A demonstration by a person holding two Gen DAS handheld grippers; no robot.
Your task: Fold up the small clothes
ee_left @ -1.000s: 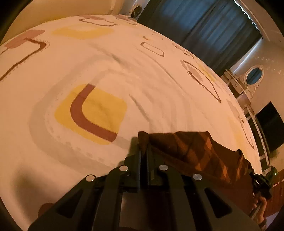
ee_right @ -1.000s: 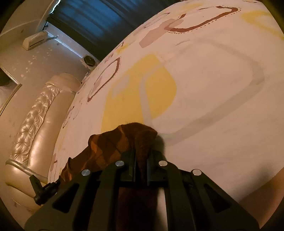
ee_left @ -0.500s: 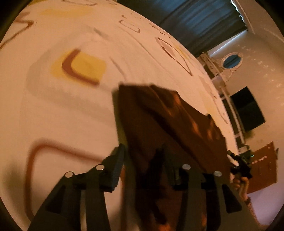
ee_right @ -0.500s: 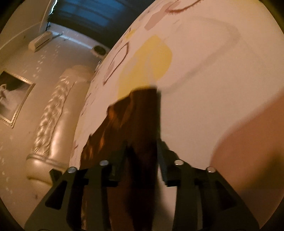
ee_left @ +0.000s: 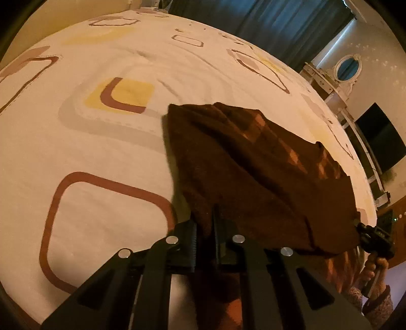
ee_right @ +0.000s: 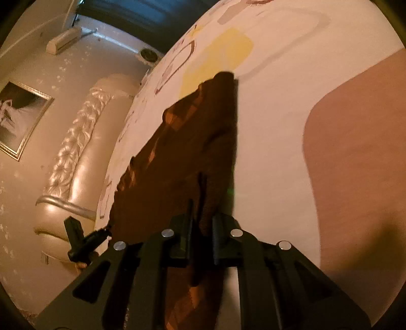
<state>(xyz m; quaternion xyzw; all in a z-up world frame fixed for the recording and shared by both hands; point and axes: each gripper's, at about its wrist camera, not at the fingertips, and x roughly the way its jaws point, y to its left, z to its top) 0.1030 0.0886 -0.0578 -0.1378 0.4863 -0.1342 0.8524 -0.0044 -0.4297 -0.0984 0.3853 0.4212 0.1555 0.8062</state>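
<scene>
A home bedroom: patterned bedsheet (ee_left: 101,152), tufted headboard (ee_right: 76,152), dark curtains (ee_left: 279,22).

Garment (ee_left: 253,162): dark brown with a lighter orange-brown check pattern. Bedsheet (ee_left: 76,152): cream white, printed with rounded-square outlines in reddish brown, solid yellow patches, pale grey bands and mauve-brown blocks. Left gripper (ee_left: 204,236) and right gripper (ee_right: 201,228): black with silver round fasteners. Curtain (ee_left: 266,22): dark blue. Headboard (ee_right: 76,157): pearl beige, tufted.
</scene>
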